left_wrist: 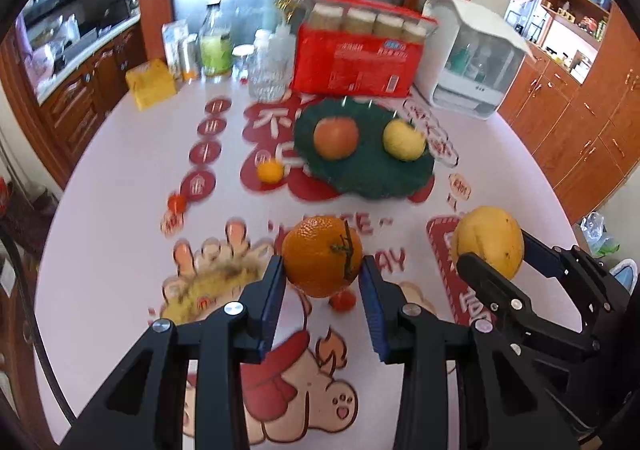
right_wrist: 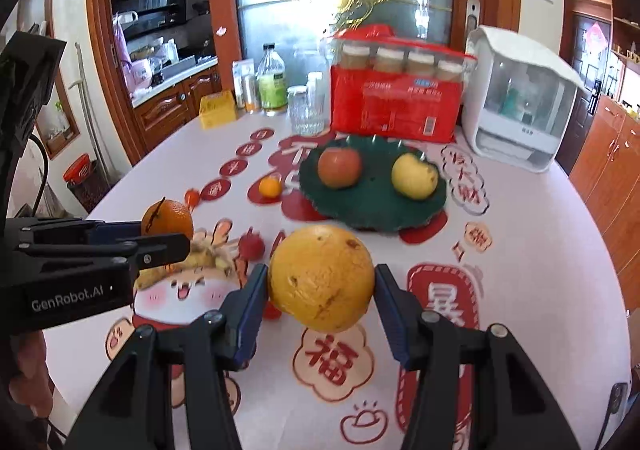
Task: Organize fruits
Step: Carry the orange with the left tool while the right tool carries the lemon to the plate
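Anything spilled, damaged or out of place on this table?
Nothing spilled. The yellow citrus in the right gripper has brown blemishes on its peel. A small orange and small red fruits lie loose on the tablecloth, outside the green plate holding the apple and pear.
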`<action>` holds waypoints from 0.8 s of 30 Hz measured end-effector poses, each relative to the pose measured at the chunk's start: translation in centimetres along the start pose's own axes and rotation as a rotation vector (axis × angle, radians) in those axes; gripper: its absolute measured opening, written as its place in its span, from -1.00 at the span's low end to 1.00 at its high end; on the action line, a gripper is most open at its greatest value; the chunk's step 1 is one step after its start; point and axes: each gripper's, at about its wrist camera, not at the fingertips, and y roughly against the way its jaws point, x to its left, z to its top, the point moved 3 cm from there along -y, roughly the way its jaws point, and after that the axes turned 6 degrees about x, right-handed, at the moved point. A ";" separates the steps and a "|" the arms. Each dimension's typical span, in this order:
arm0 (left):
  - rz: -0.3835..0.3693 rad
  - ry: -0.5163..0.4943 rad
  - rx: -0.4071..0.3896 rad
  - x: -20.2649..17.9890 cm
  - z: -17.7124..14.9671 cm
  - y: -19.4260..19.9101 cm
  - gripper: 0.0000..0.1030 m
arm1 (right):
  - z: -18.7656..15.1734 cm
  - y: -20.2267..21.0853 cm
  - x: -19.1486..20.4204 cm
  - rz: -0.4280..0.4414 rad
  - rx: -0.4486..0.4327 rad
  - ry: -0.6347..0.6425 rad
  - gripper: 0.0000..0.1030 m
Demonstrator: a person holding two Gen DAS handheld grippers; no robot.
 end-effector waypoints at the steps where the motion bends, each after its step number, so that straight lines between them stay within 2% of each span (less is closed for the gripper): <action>1: -0.001 -0.010 -0.008 -0.3 1.0 0.4 -0.30 | 0.9 0.4 -0.4 -0.003 -0.010 -0.005 0.03; 8: -0.003 -0.055 -0.050 -1.5 7.2 1.9 -0.30 | 6.9 1.9 -3.3 -0.026 -0.059 -0.030 0.03; 14: 0.023 -0.101 -0.056 -1.9 12.6 1.6 -0.30 | 12.5 2.0 -6.1 -0.082 -0.101 -0.037 0.03; 19: 0.029 -0.152 -0.058 -2.4 16.7 0.1 -0.30 | 15.8 0.9 -7.6 -0.097 -0.106 -0.050 0.03; 24: 0.035 -0.192 -0.043 -2.0 20.0 -3.4 -0.30 | 17.3 -2.1 -7.9 -0.117 -0.084 -0.039 0.03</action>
